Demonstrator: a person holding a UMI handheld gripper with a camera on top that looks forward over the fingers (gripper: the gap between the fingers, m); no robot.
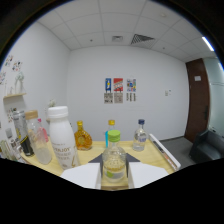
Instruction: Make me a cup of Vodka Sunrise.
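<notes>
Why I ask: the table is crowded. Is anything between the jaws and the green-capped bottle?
Nothing visible does. The green-capped bottle stands between the jaws of the gripper; the white bottle is off to one side, the amber bottle and blue-capped bottle beyond it.

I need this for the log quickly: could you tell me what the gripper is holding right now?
Gripper: closed on the green-capped bottle, one finger pressing each side.
</notes>
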